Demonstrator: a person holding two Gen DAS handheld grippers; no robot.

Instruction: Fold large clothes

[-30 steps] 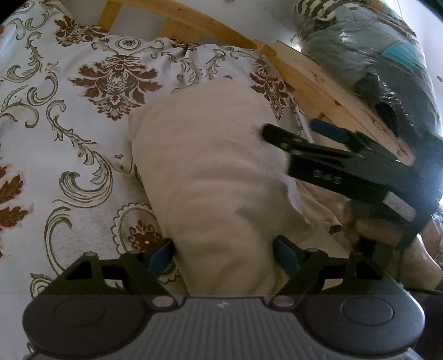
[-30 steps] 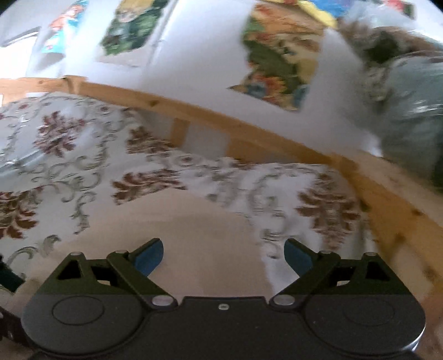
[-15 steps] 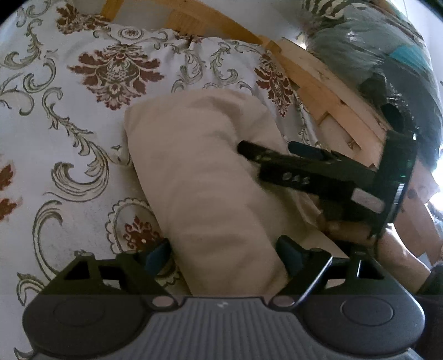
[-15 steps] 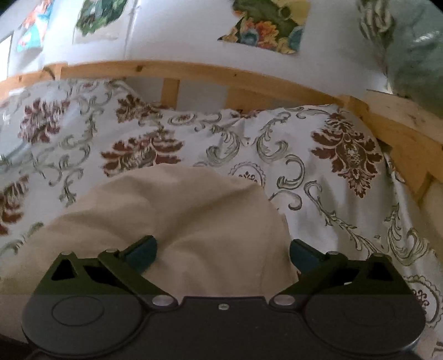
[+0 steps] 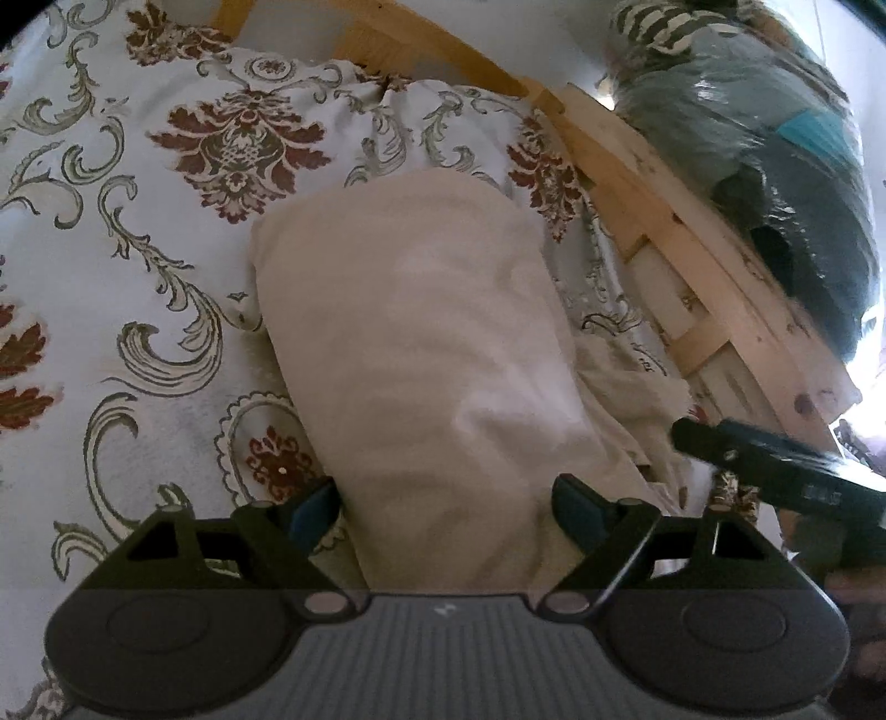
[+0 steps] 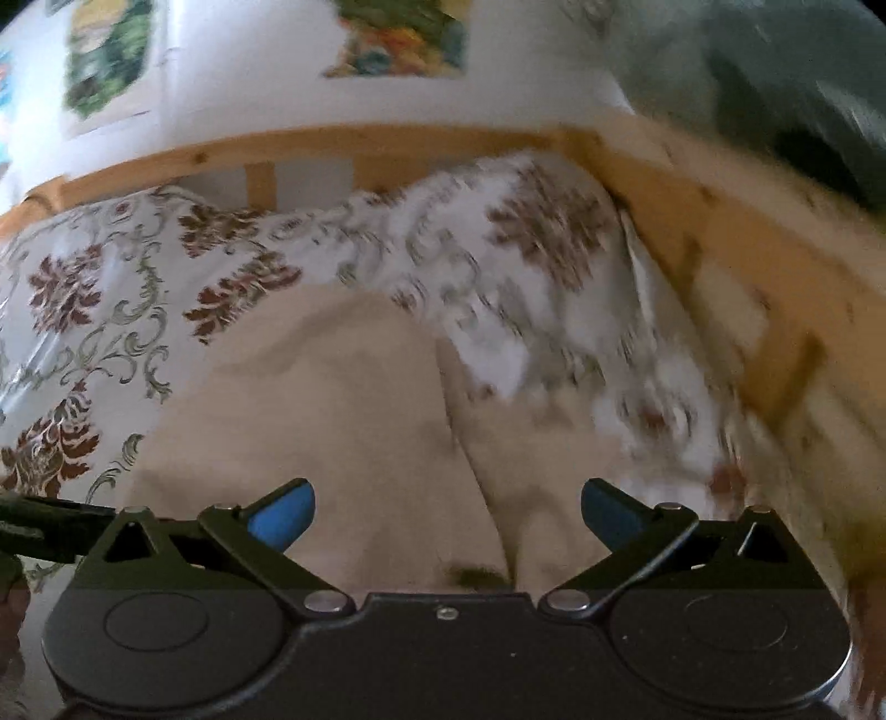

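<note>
A beige garment (image 5: 421, 343) lies folded into a long bundle on the floral bedspread (image 5: 138, 249). My left gripper (image 5: 446, 507) is open, its blue-padded fingers on either side of the bundle's near end. My right gripper (image 6: 446, 512) is open over the same beige garment (image 6: 332, 421), above a fold line. The right gripper also shows in the left wrist view (image 5: 775, 471) at the right edge, off the cloth. The left gripper's tip shows at the left edge of the right wrist view (image 6: 50, 526).
A wooden bed frame (image 5: 664, 232) runs along the far and right sides. A pile of bagged bedding (image 5: 775, 138) sits beyond it. The wall behind the bed carries colourful pictures (image 6: 398, 39).
My right gripper has drawn back off the top of the bundle toward the right and near side. My left gripper has held its place around the near end.
</note>
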